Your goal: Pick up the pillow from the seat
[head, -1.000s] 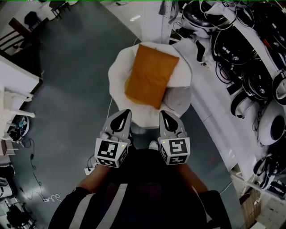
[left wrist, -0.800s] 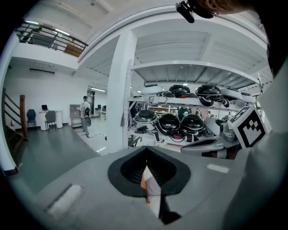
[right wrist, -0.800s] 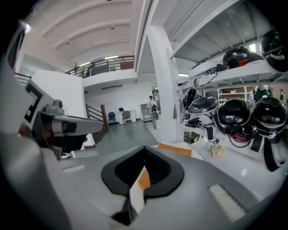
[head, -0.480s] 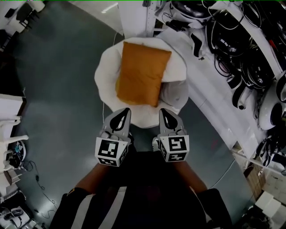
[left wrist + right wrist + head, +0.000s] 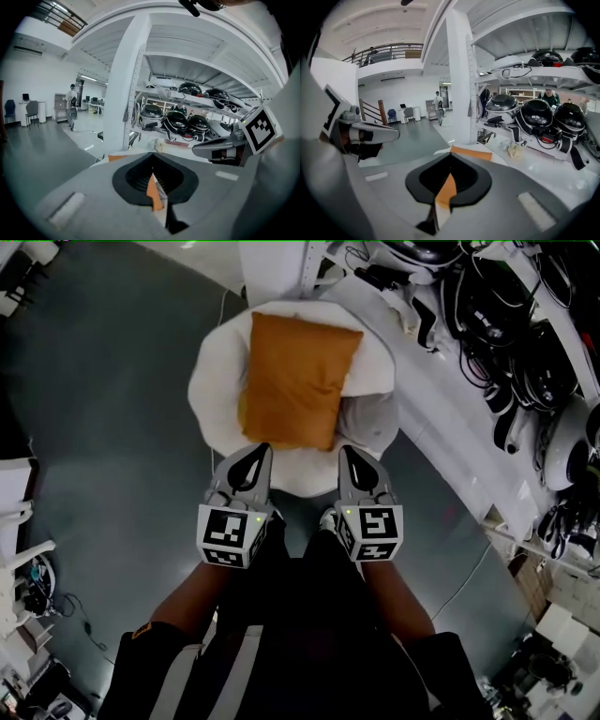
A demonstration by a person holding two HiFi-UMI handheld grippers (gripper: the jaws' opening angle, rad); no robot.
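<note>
An orange pillow (image 5: 295,381) lies on a round white seat (image 5: 208,399), tilted slightly across it. My left gripper (image 5: 260,448) and right gripper (image 5: 348,451) are side by side at the seat's near edge, their tips just short of the pillow's near end. Both are shut with nothing held. In the left gripper view a strip of the pillow (image 5: 153,191) shows through the gap behind the closed jaws. The right gripper view shows the pillow (image 5: 471,152) just past the jaw tips.
White shelving (image 5: 525,352) loaded with black helmets and cables runs along the right, close to the seat. A white post (image 5: 123,98) stands behind the seat. Grey floor (image 5: 103,427) lies to the left, with a white table edge (image 5: 14,493) at the far left.
Both grippers have moved forward and lower toward the seat; their tips now reach its near edge. The jaws have stayed shut.
</note>
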